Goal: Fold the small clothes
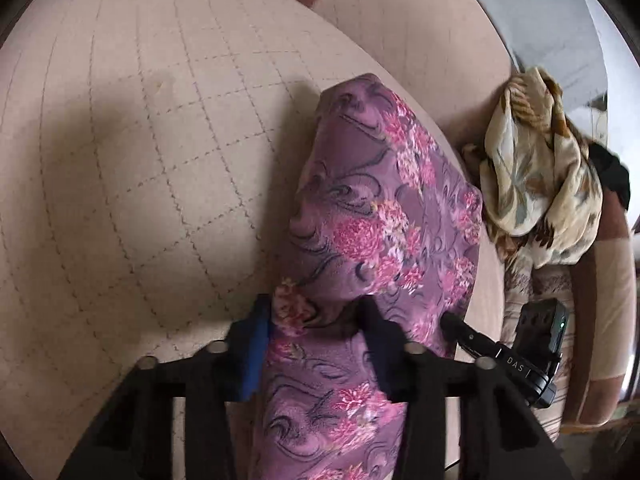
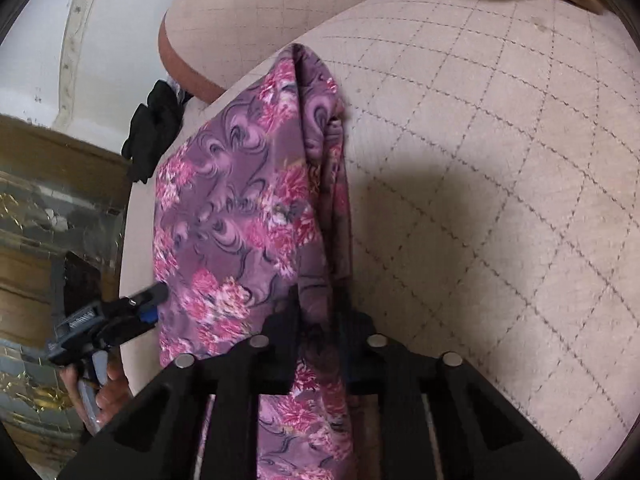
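Observation:
A purple cloth with pink flowers (image 1: 384,208) hangs between both grippers above a beige quilted cushion (image 1: 132,152). My left gripper (image 1: 316,316) is shut on one top edge of the cloth. My right gripper (image 2: 320,320) is shut on the other edge of the same purple cloth (image 2: 240,184), which hangs doubled in long folds. The right gripper also shows at the lower right of the left wrist view (image 1: 452,322). The left gripper shows at the lower left of the right wrist view (image 2: 156,294), held by a hand.
A crumpled cream and brown floral garment (image 1: 536,176) lies on the sofa to the right, with a black item (image 1: 610,176) beside it. The quilted cushion (image 2: 500,168) spreads to the right. A black garment (image 2: 154,128) and a glass-topped wooden table (image 2: 48,216) sit at the left.

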The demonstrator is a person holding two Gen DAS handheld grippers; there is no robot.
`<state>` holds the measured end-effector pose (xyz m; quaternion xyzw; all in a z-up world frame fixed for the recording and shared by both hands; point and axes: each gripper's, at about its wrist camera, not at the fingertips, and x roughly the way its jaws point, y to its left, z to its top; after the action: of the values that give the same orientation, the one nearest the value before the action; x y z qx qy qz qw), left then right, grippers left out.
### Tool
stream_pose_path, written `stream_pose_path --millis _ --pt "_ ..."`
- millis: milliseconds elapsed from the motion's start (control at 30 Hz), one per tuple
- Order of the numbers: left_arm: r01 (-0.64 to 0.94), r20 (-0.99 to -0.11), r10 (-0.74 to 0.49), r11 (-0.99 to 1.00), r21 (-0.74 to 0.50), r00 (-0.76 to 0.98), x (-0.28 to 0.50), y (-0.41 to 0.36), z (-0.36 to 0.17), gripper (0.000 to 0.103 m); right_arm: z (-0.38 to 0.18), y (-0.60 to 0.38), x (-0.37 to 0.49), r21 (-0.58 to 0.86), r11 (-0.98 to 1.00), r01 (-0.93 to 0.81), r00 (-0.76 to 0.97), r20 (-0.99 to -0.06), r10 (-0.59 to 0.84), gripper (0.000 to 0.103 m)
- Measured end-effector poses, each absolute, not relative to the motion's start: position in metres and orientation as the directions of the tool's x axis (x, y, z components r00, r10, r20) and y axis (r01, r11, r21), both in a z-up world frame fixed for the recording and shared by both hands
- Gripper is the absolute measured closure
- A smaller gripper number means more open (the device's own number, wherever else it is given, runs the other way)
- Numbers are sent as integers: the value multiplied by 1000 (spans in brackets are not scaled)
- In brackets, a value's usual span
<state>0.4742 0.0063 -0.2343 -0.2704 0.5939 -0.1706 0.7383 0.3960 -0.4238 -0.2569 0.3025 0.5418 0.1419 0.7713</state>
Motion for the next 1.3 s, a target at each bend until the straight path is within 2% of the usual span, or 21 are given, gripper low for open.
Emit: stream_pose_path --millis 67,133,200,233,267,333,400,500,567,633,733,833,867,900,933,1000,1067,1167,1233,1300 --pt "-57 -778 -578 793 -607 246 471 7 -227 82 -254 -424 397 608 786 112 373 -759 534 94" --pt "-28 -799 -544 822 -569 255 470 6 -224 83 -258 -420 399 574 813 92 370 -778 508 94" --pt "-45 -812 -529 831 -555 247 472 5 -233 79 -265 -422 401 581 806 110 363 -779 512 94" --pt "-55 -821 -512 839 -541 251 470 5 -234 72 -263 -422 401 581 806 117 361 -781 510 92" --pt "-67 -830 -494 848 -526 261 467 5 -232 66 -261 -420 401 560 820 117 357 -795 491 86" --pt "-54 -845 -457 871 -489 278 462 3 -226 62 -258 -417 401 536 836 113 359 -807 469 83" --pt "-59 -862 -420 890 -453 284 459 3 -227 45 -260 -415 401 547 830 110 358 -801 480 78" --pt "-79 -861 -426 883 -463 279 449 9 -228 42 -260 -417 393 575 807 134 344 -791 506 69" --pt "-97 -862 -433 877 -470 264 436 16 -223 39 -257 -418 377 589 795 144 333 -785 522 47" --pt "-90 -852 -459 865 -493 250 426 19 -222 39 -254 -412 362 587 799 129 309 -790 530 43" --pt "-95 -842 -493 848 -522 220 419 16 -231 41 -255 -401 352 557 822 118 310 -807 503 43" --pt "-64 -839 -512 846 -530 186 419 4 -237 79 -256 -395 357 497 862 104 311 -839 446 73" --pt "-61 -841 -507 849 -525 186 419 3 -235 89 -256 -394 358 507 855 105 307 -835 457 82" --pt "-59 -843 -505 851 -522 186 418 4 -231 92 -256 -394 359 504 856 110 300 -838 455 84" --pt "-70 -835 -518 841 -537 186 416 8 -225 93 -252 -391 359 480 871 107 292 -852 434 92" --pt "-68 -810 -548 818 -571 209 413 15 -204 94 -235 -386 357 463 882 89 303 -856 419 93" --pt "-20 -833 -501 854 -520 234 414 12 -193 93 -219 -383 352 450 892 39 318 -852 416 94" --pt "-48 -884 -447 888 -457 138 419 7 -224 91 -245 -380 359 424 904 49 232 -885 403 94" --pt "-42 -893 -435 896 -442 115 420 3 -229 85 -250 -377 361 412 910 47 228 -891 392 90" --pt "-40 -894 -429 899 -437 125 419 2 -222 71 -240 -374 361 377 925 45 250 -901 355 76"
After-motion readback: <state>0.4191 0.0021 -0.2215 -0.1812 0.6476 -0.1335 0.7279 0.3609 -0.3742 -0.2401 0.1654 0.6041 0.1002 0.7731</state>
